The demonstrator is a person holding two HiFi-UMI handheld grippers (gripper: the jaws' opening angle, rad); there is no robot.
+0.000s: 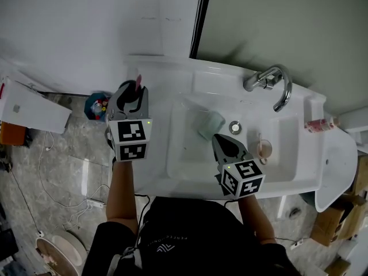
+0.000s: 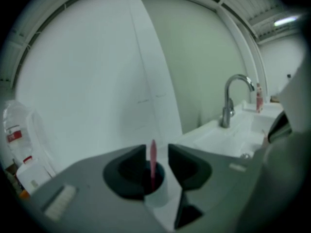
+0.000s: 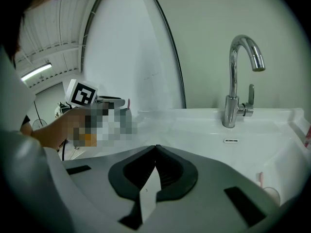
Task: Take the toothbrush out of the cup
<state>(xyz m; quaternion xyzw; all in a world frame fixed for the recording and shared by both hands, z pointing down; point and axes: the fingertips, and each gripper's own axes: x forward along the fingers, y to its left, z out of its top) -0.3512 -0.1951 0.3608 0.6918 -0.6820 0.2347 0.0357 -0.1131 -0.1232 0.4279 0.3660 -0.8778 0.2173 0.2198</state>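
Toothbrush (image 2: 153, 160) in left gripper (image 2: 157, 149)

A white washbasin counter (image 1: 161, 91) fills the middle, its chrome faucet (image 1: 275, 79) at two o'clock. Behind it, a pale green wall (image 1: 287, 22) spans twelve to three o'clock and a white panel (image 1: 86, 22) spans nine to twelve, with a dark strip (image 1: 201, 16) between them. Grey marble floor (image 1: 63, 165) with white cables (image 1: 57, 194) lies at eight o'clock, cardboard boxes (image 1: 330, 223) at four.
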